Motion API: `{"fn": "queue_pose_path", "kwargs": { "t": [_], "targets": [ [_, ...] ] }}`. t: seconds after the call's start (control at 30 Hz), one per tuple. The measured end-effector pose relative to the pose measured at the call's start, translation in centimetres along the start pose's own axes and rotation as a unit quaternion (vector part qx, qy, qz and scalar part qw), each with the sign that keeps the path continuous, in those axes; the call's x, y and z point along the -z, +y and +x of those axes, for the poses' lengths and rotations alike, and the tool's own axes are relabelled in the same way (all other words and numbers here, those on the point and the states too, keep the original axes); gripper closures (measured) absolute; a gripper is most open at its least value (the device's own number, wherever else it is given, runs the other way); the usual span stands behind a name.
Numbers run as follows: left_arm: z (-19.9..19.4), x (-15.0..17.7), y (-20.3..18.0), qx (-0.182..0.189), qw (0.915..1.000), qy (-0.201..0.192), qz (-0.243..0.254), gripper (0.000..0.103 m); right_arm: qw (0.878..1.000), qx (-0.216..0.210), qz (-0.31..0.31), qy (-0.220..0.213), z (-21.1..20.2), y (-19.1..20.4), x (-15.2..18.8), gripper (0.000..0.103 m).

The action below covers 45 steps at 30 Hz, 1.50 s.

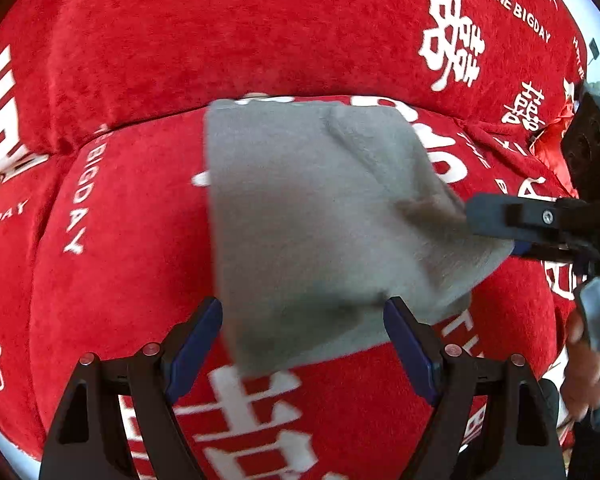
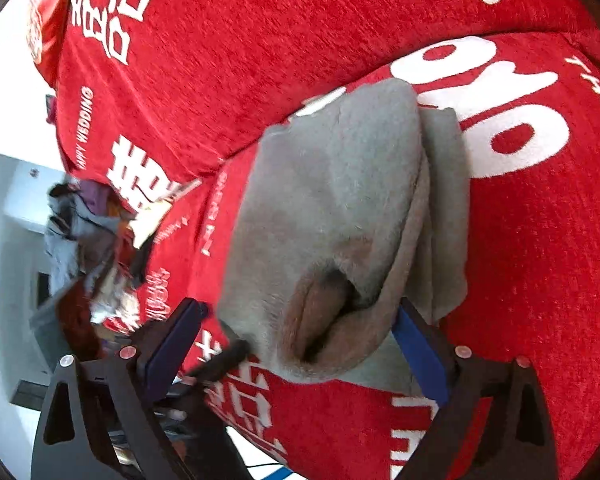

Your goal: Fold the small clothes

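A grey cloth, folded into a rough rectangle, lies on the seat of a red sofa cover printed with white characters. My left gripper is open just above the cloth's near edge, blue pads wide apart and not touching it. My right gripper comes in from the right at the cloth's right corner. In the right wrist view the grey cloth shows a rolled fold with a dark hollow. There my right gripper is open around that near end; the cloth's edge drapes against the right finger.
The sofa's backrest rises behind the cloth. A jumbled pile of other clothes sits at the sofa's left end, beside a pale wall and floor. A person's hand holds the right gripper's handle.
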State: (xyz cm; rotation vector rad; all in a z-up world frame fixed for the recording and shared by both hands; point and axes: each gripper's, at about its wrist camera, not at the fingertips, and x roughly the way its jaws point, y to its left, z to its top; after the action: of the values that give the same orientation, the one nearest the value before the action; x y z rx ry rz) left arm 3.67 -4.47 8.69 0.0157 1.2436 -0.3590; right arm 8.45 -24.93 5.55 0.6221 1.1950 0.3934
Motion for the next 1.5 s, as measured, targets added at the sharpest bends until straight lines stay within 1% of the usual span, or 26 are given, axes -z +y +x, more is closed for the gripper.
{"fn": "queue_pose_path", "kwargs": {
  "t": [0.1,0.17,0.23,0.3,0.33,0.37,0.4,0.43,0.47,0.5,0.57,0.6,0.67,0.73,0.77,0.83,0.9,0.97,1.0,1.03,1.07,1.13,1.27,1.33,1.4,1.5],
  "targets": [
    [-0.1,2.5,1.4,-0.005,0.9996,0.010,0.026,0.019,1.000,0.005,0.001,-0.011,-0.8,-0.1,0.5,0.007],
    [1.0,4.1,1.5,-0.023,0.9982,0.025,0.050,0.019,1.000,0.006,0.009,-0.010,-0.8,-0.4,0.6,0.007],
    [2.5,4.6,1.3,-0.044,0.9966,0.035,0.060,0.019,1.000,0.013,0.014,0.001,0.2,-0.6,0.5,0.007],
    [3.4,4.1,1.2,-0.049,0.9969,0.026,0.056,0.019,1.000,0.020,0.015,0.008,1.0,-0.5,0.3,0.008],
    [3.7,3.6,1.4,-0.056,0.9972,0.020,0.045,0.019,1.000,0.021,0.010,0.009,1.4,-0.3,0.2,0.021],
    [3.7,3.0,1.8,-0.058,0.9977,0.016,0.030,0.019,0.999,0.032,0.001,0.014,1.9,0.0,0.2,0.059],
    [3.4,2.5,2.4,-0.052,0.9985,0.010,0.009,0.019,0.999,0.046,-0.002,0.018,1.9,0.2,0.1,0.076],
    [2.9,2.1,3.3,-0.044,0.9989,0.000,-0.015,0.019,0.998,0.053,-0.004,0.013,1.6,0.5,0.1,0.086],
    [2.3,1.9,4.1,-0.041,0.9985,-0.009,-0.036,0.019,0.999,0.051,-0.016,-0.001,0.8,1.0,0.2,0.090],
    [1.9,1.8,5.2,-0.033,0.9975,-0.015,-0.061,0.019,0.998,0.044,-0.037,-0.019,-0.3,1.7,0.4,0.091],
    [1.6,2.2,6.8,0.005,0.9948,-0.011,-0.101,0.019,0.997,0.036,-0.057,-0.034,-1.6,2.3,0.9,0.091],
    [1.7,2.7,7.0,0.007,0.9940,-0.007,-0.109,0.019,0.997,0.041,-0.061,-0.035,-1.7,2.2,1.2,0.091],
    [2.2,3.4,6.6,-0.008,0.9954,0.004,-0.096,0.019,0.996,0.061,-0.058,-0.025,-0.8,1.0,1.7,0.091],
    [3.1,4.3,6.5,-0.016,0.9957,0.022,-0.088,0.019,0.997,0.078,-0.023,-0.004,1.2,-1.9,2.4,0.091],
    [3.4,4.7,6.5,-0.017,0.9953,0.032,-0.090,0.019,0.997,0.079,-0.007,0.004,2.0,-3.5,2.9,0.091],
    [2.8,5.3,6.1,-0.022,0.9959,0.035,-0.081,0.019,0.999,0.050,0.012,-0.001,2.2,-4.9,3.5,0.089],
    [1.1,5.4,5.5,-0.009,0.9983,0.027,-0.051,0.019,0.999,0.022,0.024,-0.006,1.2,-5.3,3.7,0.079],
    [-0.9,5.3,4.6,0.009,0.9996,0.008,-0.026,0.019,1.000,0.021,0.015,-0.012,-0.3,-5.1,3.6,0.069],
    [-2.1,4.8,3.8,0.019,0.9997,-0.007,-0.011,0.019,0.999,0.023,-0.001,-0.024,-1.5,-4.8,3.2,0.066],
    [-2.7,4.3,3.2,0.024,0.9996,-0.015,-0.003,0.019,0.999,0.024,-0.008,-0.030,-2.1,-4.7,3.0,0.058],
    [-3.3,3.6,2.5,0.028,0.9993,-0.025,0.005,0.019,0.999,0.025,-0.014,-0.038,-2.7,-4.6,2.5,0.044],
    [-3.7,1.7,0.7,0.046,0.9980,-0.040,0.016,0.019,0.997,0.032,-0.015,-0.063,-3.6,-4.6,1.0,0.033],
    [-1.8,-2.1,-2.4,0.062,0.9968,-0.041,0.031,0.019,0.997,0.027,0.006,-0.068,-2.8,-5.7,-3.3,0.033],
    [0.4,-3.5,-3.7,0.072,0.9966,-0.020,0.035,0.019,0.997,0.035,0.023,-0.059,-1.5,-6.5,-5.4,0.033],
    [2.4,-3.9,-4.8,0.068,0.9969,0.000,0.040,0.019,0.998,0.047,0.017,-0.047,0.2,-6.2,-6.9,0.033],
    [4.4,-3.6,-6.1,0.053,0.9973,0.008,0.051,0.019,0.997,0.079,-0.001,-0.022,3.0,-5.9,-8.7,0.034]
  ]
}}
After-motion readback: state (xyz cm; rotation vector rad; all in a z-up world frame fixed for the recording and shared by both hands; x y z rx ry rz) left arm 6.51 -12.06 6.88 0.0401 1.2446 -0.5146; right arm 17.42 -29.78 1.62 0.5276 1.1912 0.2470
